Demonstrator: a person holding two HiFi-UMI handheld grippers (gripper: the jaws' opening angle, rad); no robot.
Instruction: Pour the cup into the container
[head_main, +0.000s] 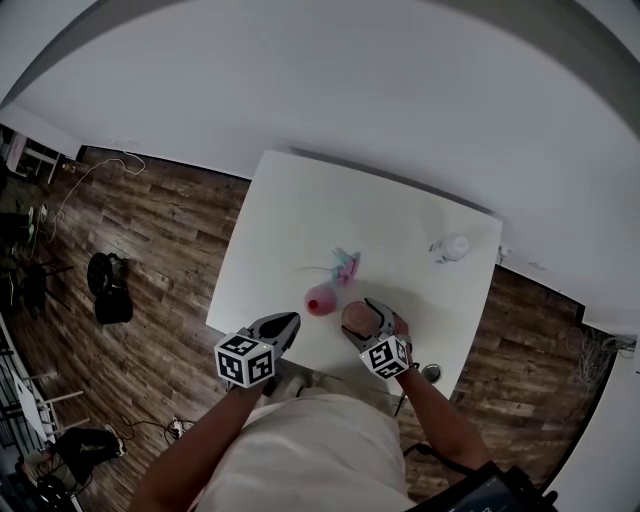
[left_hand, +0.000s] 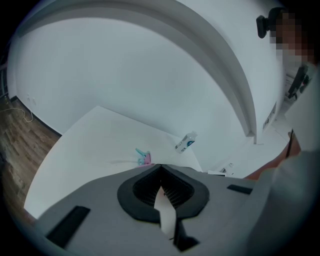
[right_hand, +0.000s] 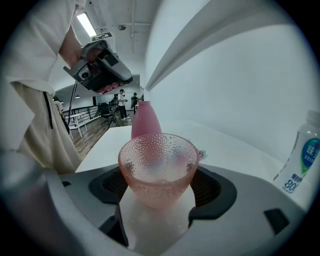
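Finding 1, right tongs (head_main: 362, 312): the jaws are closed on a pink dimpled glass cup (right_hand: 157, 167), one pad against each side of its wall. The cup is upright with its mouth level, which keeps any contents from spilling ahead of the pour. Whether it holds anything cannot be told.

Finding 2, task's thing: the cup sits near the tabletop's (head_main: 300, 200) near edge. The pink container (head_main: 321, 299) stands just beside it at its 10 o'clock. In the right gripper view the container rises directly behind the cup, so the cup appears lined up with it for a short tilt.

Finding 3, left tongs (head_main: 290, 322): the jaws are drawn together at the tips with nothing between them. They hover at the container's 8 o'clock, apart from it. This reads as a standby hold, close enough to steady the container if needed.

Finding 4, bystanders: a water bottle (head_main: 452, 247) lies well away at the cup's 2 o'clock. A small pink-and-teal item (head_main: 345, 263), not identifiable, is at 12 o'clock. Neither obstructs the pour.

Assessment: the pour is not yet begun. The container looks narrow, so the tilt calls for care.
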